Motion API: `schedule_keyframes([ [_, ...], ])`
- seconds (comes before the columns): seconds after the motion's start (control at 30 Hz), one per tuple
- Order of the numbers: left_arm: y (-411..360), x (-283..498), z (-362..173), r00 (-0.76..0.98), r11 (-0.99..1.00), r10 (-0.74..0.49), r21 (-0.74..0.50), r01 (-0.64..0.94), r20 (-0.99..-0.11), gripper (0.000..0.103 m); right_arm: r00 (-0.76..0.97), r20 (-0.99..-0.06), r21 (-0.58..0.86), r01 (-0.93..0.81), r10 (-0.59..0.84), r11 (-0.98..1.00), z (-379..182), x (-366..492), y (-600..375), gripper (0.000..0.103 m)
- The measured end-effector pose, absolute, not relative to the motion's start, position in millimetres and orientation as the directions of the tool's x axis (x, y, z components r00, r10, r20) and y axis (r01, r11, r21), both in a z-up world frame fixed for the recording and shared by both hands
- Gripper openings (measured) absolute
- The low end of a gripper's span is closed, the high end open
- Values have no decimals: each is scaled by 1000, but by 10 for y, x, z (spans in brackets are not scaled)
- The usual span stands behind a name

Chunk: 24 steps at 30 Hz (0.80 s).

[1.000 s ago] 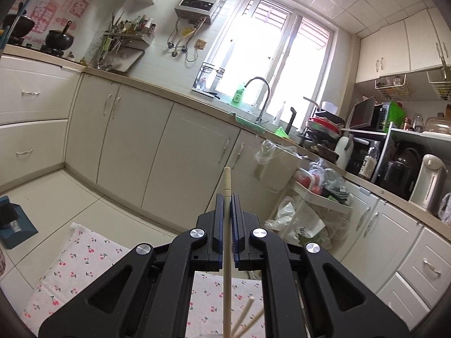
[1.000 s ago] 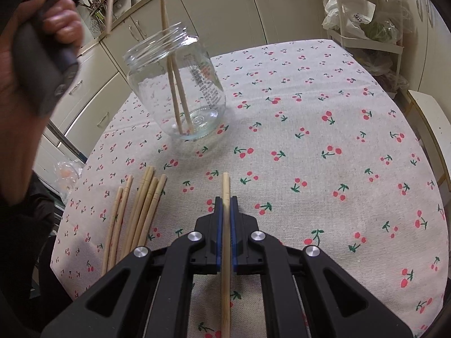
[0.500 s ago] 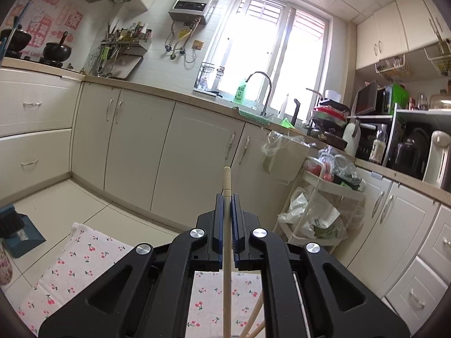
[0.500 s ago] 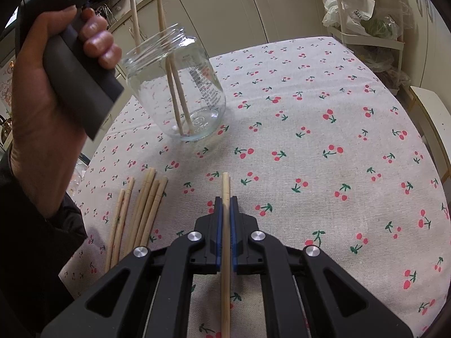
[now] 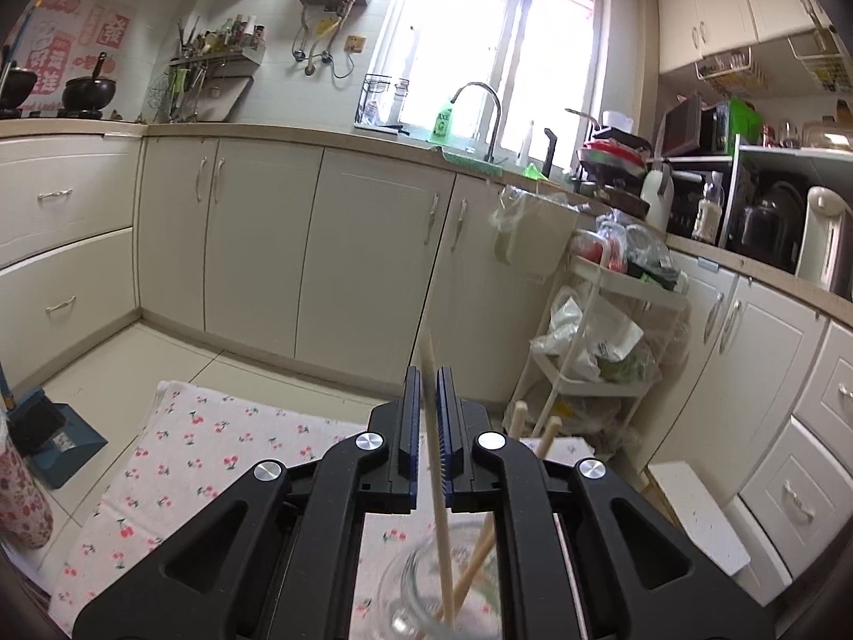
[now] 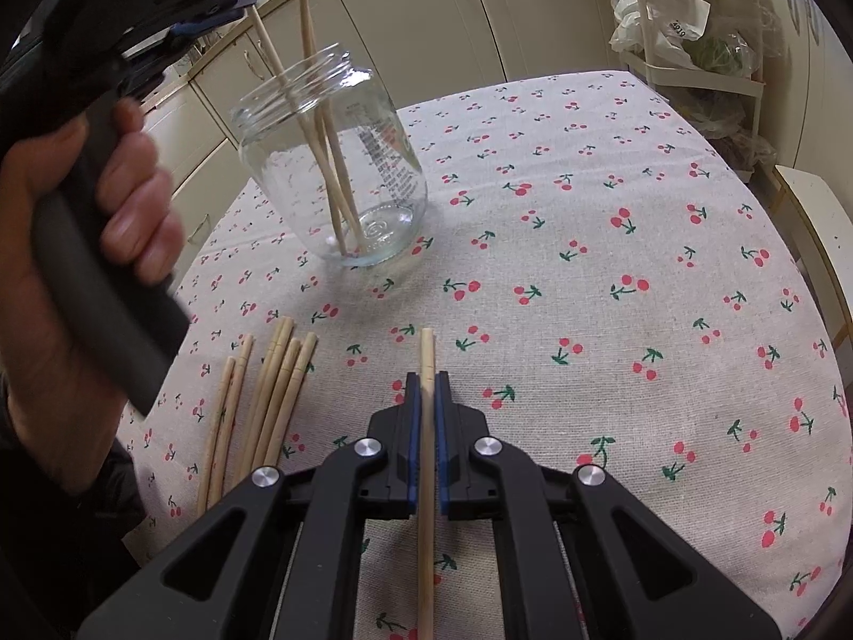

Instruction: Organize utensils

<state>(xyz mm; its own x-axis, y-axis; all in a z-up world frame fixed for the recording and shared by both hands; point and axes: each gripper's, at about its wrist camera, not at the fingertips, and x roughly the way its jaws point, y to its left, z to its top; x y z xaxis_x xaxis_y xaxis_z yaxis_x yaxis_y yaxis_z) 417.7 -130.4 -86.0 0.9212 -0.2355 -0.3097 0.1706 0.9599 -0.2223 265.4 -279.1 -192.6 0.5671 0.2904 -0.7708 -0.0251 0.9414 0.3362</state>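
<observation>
Left gripper (image 5: 425,389) clamped on a chopstick (image 5: 438,485), tilted, lower end inside the glass jar (image 6: 341,160). Jar upright near the table's (image 6: 613,320) far left corner, holding two more chopsticks. Right gripper (image 6: 426,389) clamped on another chopstick (image 6: 426,480). Six loose chopsticks (image 6: 266,400) flat by the near left edge.

Ahead of you: cream cabinets (image 5: 373,245) under a counter, curved faucet (image 5: 482,106) below the bright window (image 5: 501,32). White cart (image 5: 602,330) stuffed with plastic bags right; blue dustpan (image 5: 53,437) on floor left.
</observation>
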Motion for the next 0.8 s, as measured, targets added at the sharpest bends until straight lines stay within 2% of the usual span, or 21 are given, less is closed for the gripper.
schedule_keyframes([
  [0.1,-1296,4066,-841,908,961,-252,-200,193,-334,12,564,-774,329,-30,287,944,-1921,2656,-2787,6],
  [0.17,-1257,3953,-819,904,961,-257,-189,202,-342,27,558,-779,322,-37,287,946,-1915,2666,-2781,6],
  [0.27,-1150,3750,-766,908,963,-251,-181,199,-337,43,541,-789,317,-49,292,947,-1903,2685,-2786,6],
  [0.37,-998,3537,-751,906,966,-245,-171,196,-344,49,517,-800,318,-66,305,946,-1888,2714,-2789,10],
  [0.53,-645,3215,-818,898,974,-209,-162,157,-386,54,491,-832,215,-143,258,966,-1835,2729,-2582,29],
  [0.63,-421,3084,-895,887,977,-188,-170,127,-423,55,488,-856,93,-175,168,980,-1833,2738,-2417,30],
  [0.8,-65,2938,-1011,874,981,-146,-185,66,-464,56,467,-876,41,-182,123,983,-1831,2767,-2370,25],
])
